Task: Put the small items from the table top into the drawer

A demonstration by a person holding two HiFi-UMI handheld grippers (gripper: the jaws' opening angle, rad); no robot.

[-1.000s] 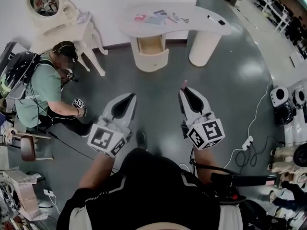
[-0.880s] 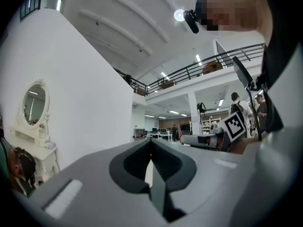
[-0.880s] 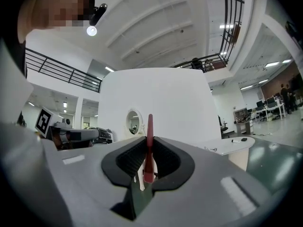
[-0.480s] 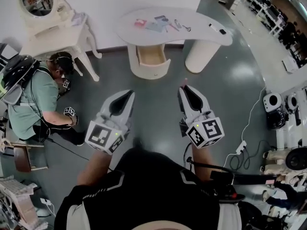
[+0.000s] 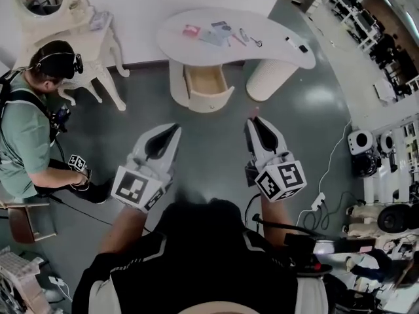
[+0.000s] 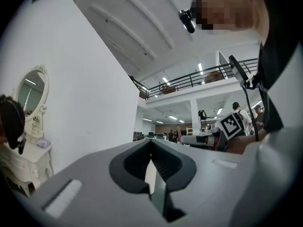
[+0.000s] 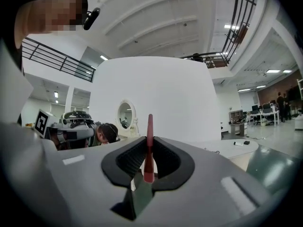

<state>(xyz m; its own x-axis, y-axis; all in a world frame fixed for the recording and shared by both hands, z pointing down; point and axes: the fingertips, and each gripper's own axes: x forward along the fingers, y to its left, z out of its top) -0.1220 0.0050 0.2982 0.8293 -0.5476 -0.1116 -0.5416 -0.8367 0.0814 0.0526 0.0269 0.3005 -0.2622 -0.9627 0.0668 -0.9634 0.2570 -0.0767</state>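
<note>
A glossy grey floor [image 5: 216, 133] fills the head view. At its far edge stands a white, kidney-shaped table [image 5: 278, 41] against a white wall; everything else is placed from this table.

To the table's left is a white carved dressing table [image 5: 88, 48] with an oval mirror. Nearer the camera than that, well to the table's left, a seated person in a green shirt [image 5: 23, 126] wears a headset.

On the near side of the table, well apart from it, the wearer holds two grey grippers side by side, both pointing toward the table. The left gripper [image 5: 175, 128] has its jaws brought together at the tips with nothing between them. The right gripper [image 5: 253, 121] is clamped on a slim red stick [image 7: 149, 145], which stands up between the jaws and pokes out past their tips.

Under the table's left half, a pale wooden drawer [image 5: 206, 82] is pulled out toward the camera; no items can be seen inside it. On the table top lie scattered small items [image 5: 219, 30]: a red piece, blue pieces and thin dark ones near the middle, and two small dark ones toward the right end.
</note>
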